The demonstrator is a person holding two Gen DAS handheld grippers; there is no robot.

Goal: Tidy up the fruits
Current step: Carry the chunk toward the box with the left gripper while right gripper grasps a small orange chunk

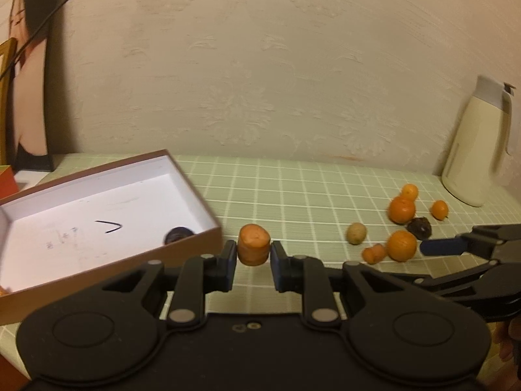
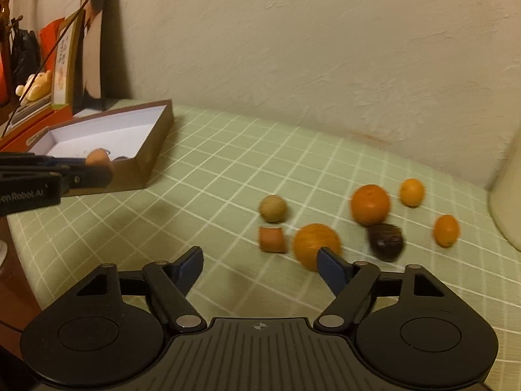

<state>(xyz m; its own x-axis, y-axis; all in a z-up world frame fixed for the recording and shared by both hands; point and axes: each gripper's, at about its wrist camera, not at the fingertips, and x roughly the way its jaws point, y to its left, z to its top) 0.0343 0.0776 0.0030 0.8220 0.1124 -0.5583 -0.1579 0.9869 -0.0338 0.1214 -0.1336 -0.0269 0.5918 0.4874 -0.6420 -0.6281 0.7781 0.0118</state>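
Left gripper (image 1: 253,262): jaws clamped on carrot chunk (image 1: 253,244), held above surface (image 1: 293,195) just beside box (image 1: 182,244) | Right gripper (image 2: 260,268): jaws apart, nothing gripped; 1 orange (image 2: 312,244) just beyond its right finger | Remaining fruits: loose cluster near jug (image 1: 472,150).

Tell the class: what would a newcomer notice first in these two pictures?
First, the left claw shut on an orange carrot chunk, just right of the open white-lined box. Next, the loose cluster on the green checked cloth to the right: oranges, a dark fruit, a tan ball. The right claw stands open beside the nearest orange.
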